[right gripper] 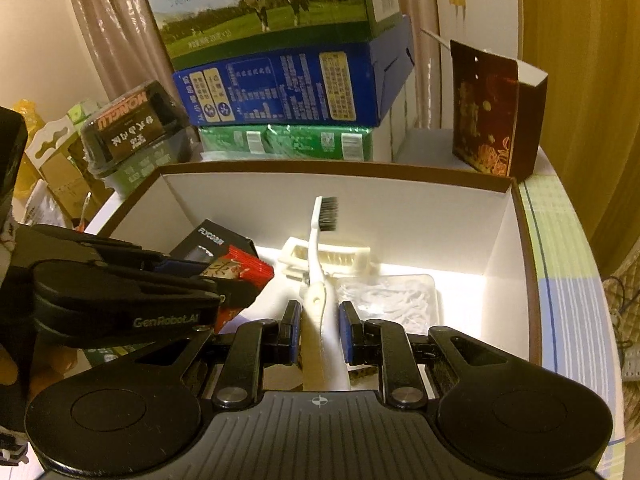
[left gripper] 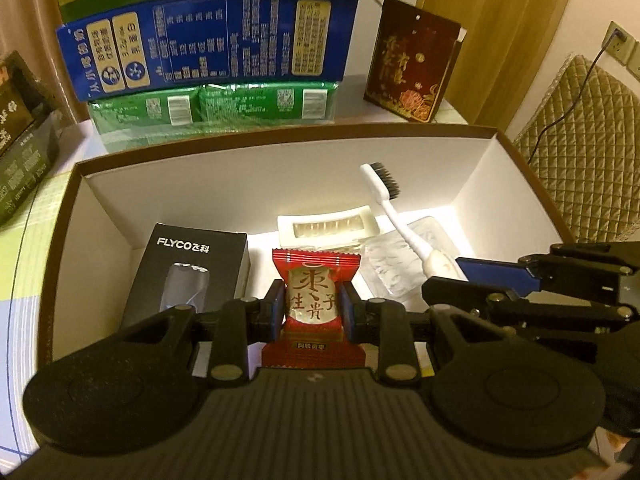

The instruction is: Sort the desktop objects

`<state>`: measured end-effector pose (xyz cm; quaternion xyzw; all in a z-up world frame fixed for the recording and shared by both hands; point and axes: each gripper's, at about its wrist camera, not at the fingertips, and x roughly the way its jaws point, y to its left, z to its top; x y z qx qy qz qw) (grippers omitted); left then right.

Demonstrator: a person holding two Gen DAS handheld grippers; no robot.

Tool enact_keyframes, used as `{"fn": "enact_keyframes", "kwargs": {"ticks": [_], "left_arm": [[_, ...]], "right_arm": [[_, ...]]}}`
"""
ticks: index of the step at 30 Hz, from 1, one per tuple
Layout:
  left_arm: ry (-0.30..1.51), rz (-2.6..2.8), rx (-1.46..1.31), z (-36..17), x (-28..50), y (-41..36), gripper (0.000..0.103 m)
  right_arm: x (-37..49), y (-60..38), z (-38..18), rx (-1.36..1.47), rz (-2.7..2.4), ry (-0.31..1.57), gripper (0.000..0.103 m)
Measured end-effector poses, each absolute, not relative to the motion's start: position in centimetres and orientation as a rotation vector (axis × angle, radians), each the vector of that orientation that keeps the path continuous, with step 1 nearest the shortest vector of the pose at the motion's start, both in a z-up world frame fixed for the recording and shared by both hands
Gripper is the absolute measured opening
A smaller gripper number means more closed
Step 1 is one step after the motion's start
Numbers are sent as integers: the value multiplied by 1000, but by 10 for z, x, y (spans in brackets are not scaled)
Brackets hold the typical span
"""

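1. Two grippers hovered over the open box [left gripper: 288, 148] at centre frame.
2. Left gripper [left gripper: 312, 310] – clamped on red snack packet [left gripper: 314, 280], lower centre.
3. Right gripper [right gripper: 319, 330] – clamped on toothbrush [right gripper: 318, 240] handle, bristles upward.

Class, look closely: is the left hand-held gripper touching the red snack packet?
Touching. The left wrist view shows the left hand-held gripper with both blue pads pressed against the red snack packet.

Boxes [left gripper: 212, 60], perhaps on a tablecloth [right gripper: 560, 240]
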<state>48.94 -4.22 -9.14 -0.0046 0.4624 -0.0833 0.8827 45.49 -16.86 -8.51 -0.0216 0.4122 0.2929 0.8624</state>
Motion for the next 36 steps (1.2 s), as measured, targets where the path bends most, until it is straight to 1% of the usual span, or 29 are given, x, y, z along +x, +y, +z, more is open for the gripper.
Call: {"fn": "enact_keyframes", "kwargs": {"ticks": [8,22,29,30,31,32,33,34,36], "left_arm": [[989,-177,-20,-102,498,-42,24],[978,-158,-22,-92,491,-28,35],[969,-153,-27,-88,485,-25,36],[966,-153,-25,-87,484,-25,38],[961,-152,-21,-86,482,-24,41],[955,-147,-18,-84,481,-24,44],[949,-143,-14,-82,479,-23,50],[940,-139,-10,-80,477,-23,51],[926,-130,0,-75,471,-21,53]], "right_arm": [[461,-171,-93,-32,608,888,17],[461,-166,-97,-42,607,923,17],[463,-167,-96,-44,597,924,17],[462,-167,-95,-40,601,919,21],[461,-168,-94,-33,611,909,27],[459,-169,-92,-28,611,892,50],[455,-170,-89,-25,605,868,63],[451,-172,-86,-19,607,840,80],[442,-176,-79,-12,626,816,83]]}}
